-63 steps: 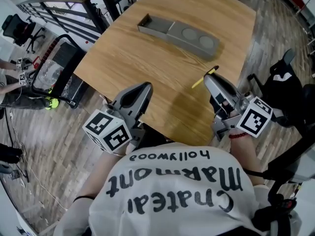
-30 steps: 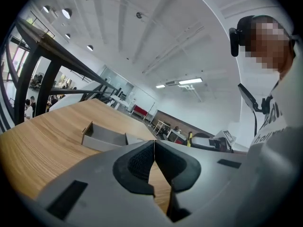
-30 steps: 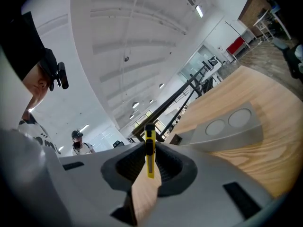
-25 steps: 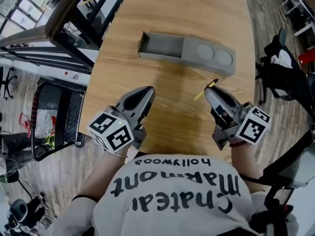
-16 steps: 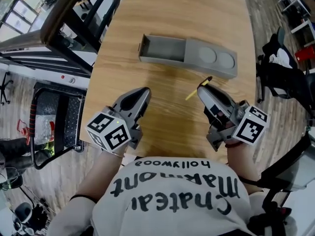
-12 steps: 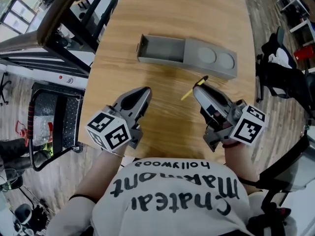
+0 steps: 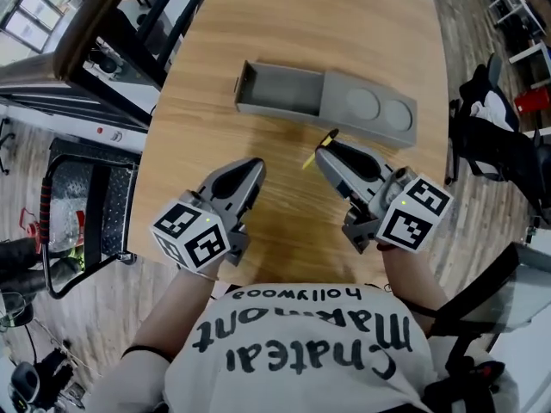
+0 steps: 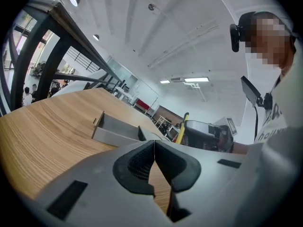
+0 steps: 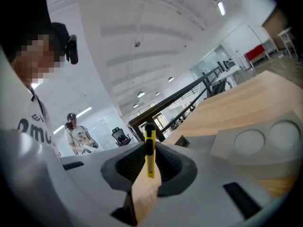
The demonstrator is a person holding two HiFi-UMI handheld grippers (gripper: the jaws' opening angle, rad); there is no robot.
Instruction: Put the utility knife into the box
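The long grey box (image 7: 277,95) lies across the wooden table (image 7: 362,24); its left half is an open compartment and its right half is a lid with two round recesses (image 7: 376,108). My right gripper (image 7: 329,151) is shut on the yellow utility knife (image 7: 318,149), which sticks out past its tips, just short of the box's near wall. In the right gripper view the knife (image 9: 150,151) stands upright between the pads, with the box (image 9: 265,143) ahead to the right. My left gripper (image 7: 255,169) is shut on nothing, hovering left of the right one; its view shows the box (image 8: 117,129) ahead.
The table's left edge (image 7: 159,136) drops to black railings and a cart (image 7: 77,222). A black chair with clothing (image 7: 495,127) stands off the right edge. A person (image 9: 75,134) stands far behind in the right gripper view.
My right gripper has carried the knife leftward and forward, closer to the box. The left gripper has barely shifted.
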